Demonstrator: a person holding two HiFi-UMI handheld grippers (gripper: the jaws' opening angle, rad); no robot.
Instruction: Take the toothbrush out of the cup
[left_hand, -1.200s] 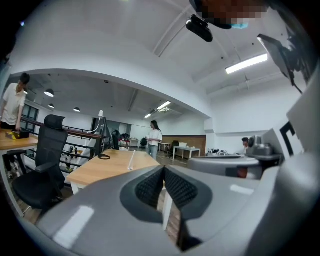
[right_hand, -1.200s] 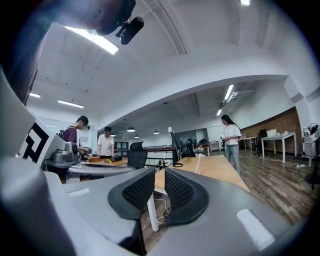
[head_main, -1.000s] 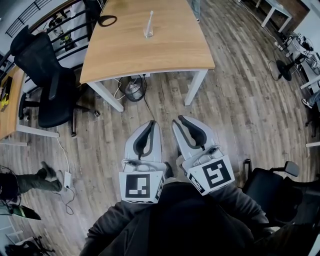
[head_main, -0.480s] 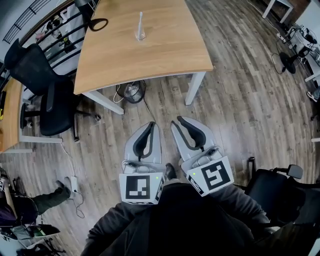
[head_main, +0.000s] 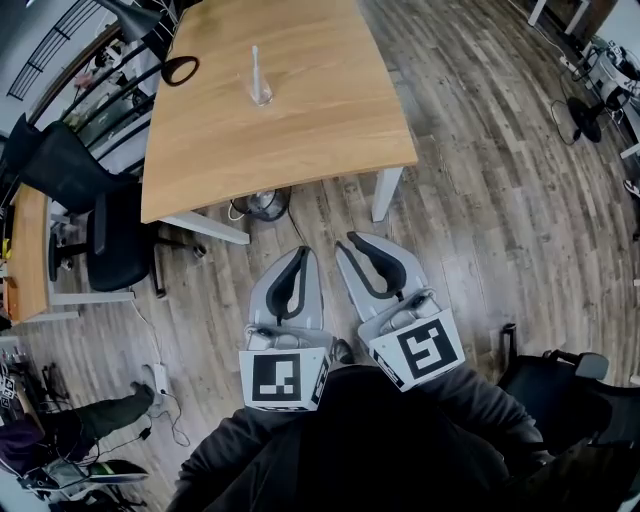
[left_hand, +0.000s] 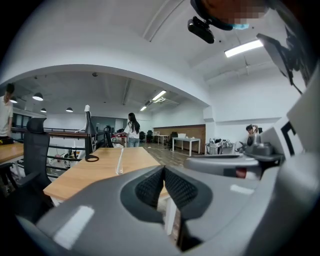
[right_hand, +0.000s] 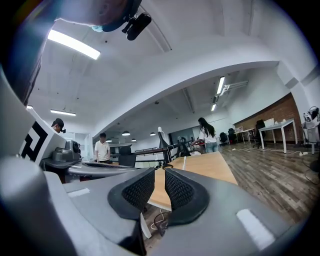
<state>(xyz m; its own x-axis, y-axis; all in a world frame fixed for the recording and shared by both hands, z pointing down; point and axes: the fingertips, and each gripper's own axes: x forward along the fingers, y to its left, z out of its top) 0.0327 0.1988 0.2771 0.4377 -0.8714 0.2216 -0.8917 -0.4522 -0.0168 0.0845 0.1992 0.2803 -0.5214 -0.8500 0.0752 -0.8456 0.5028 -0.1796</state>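
Observation:
A clear cup (head_main: 260, 96) stands on the far part of the wooden table (head_main: 300, 130) with a white toothbrush (head_main: 256, 62) upright in it. Both grippers are held side by side over the floor, well short of the table. My left gripper (head_main: 299, 252) is empty with its pad tips touching. My right gripper (head_main: 348, 241) is also empty, with a narrow slit between its pads. The left gripper view shows the cup (left_hand: 119, 170) and toothbrush (left_hand: 120, 156) far ahead, left of its jaws (left_hand: 163, 172). The right gripper (right_hand: 160, 183) view has the toothbrush (right_hand: 184, 162) small beyond the pads.
A black lamp with a ring base (head_main: 181, 69) stands on the table's left corner. A wire bin (head_main: 266, 203) and cables sit under the table. Black office chairs stand at left (head_main: 100, 215) and lower right (head_main: 560, 385). A person (left_hand: 133, 129) stands beyond the table.
The table and cup have drawn nearer and slid left in the head view. Both grippers keep the same pose in front of the body.

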